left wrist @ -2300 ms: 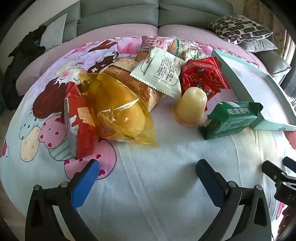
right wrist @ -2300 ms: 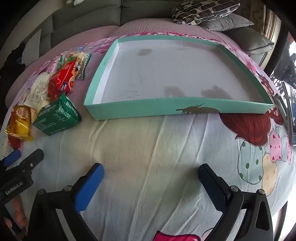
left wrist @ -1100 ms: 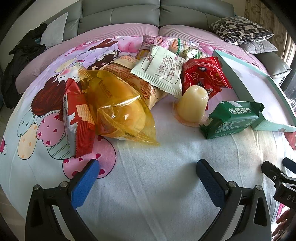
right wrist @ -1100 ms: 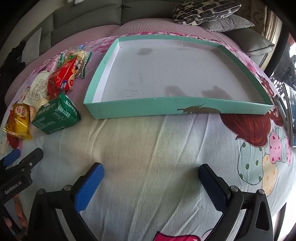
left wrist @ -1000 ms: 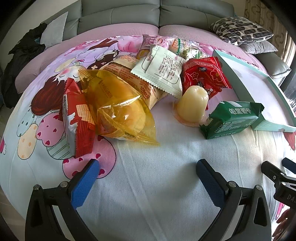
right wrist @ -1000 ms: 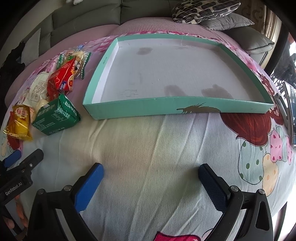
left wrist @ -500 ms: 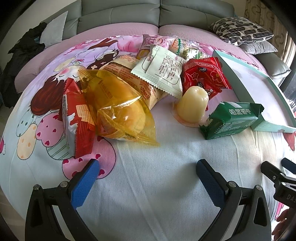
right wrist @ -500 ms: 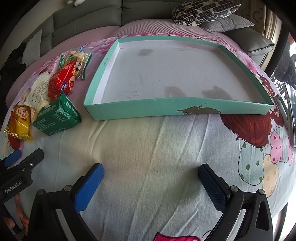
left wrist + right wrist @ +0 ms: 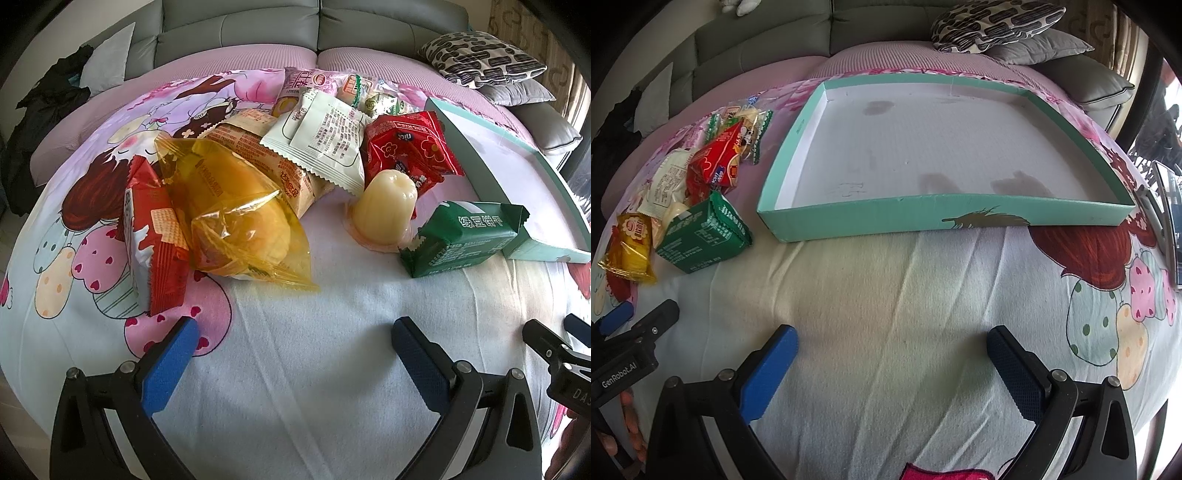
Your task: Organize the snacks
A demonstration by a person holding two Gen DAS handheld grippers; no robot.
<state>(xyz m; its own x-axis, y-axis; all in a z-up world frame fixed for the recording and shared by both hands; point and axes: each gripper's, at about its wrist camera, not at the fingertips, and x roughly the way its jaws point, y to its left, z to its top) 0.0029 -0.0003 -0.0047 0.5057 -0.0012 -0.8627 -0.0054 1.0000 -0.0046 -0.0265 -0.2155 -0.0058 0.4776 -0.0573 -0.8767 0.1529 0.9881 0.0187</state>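
Note:
A pile of snacks lies on a cartoon-print bedsheet: a yellow bag [image 9: 236, 218], a red-and-white wafer pack [image 9: 155, 236], a white packet [image 9: 325, 133], a red packet [image 9: 410, 151], a pale jelly cup [image 9: 386, 208] and a green biscuit pack [image 9: 461, 236]. My left gripper [image 9: 295, 365] is open and empty, in front of the pile. A shallow teal box [image 9: 886, 218] with a white, empty floor lies to the right. My right gripper [image 9: 894, 369] is open and empty, in front of the box. The green pack [image 9: 701, 236] sits by the box's left corner.
The bed is round with a grey padded headboard [image 9: 314, 22]. A patterned pillow [image 9: 484, 55] and a grey pillow [image 9: 1041, 48] lie at the back right. Dark clothes [image 9: 48, 107] lie at the back left. The right gripper's body shows in the left wrist view [image 9: 557, 354].
Both views have barely shifted. Nothing was gripped or moved.

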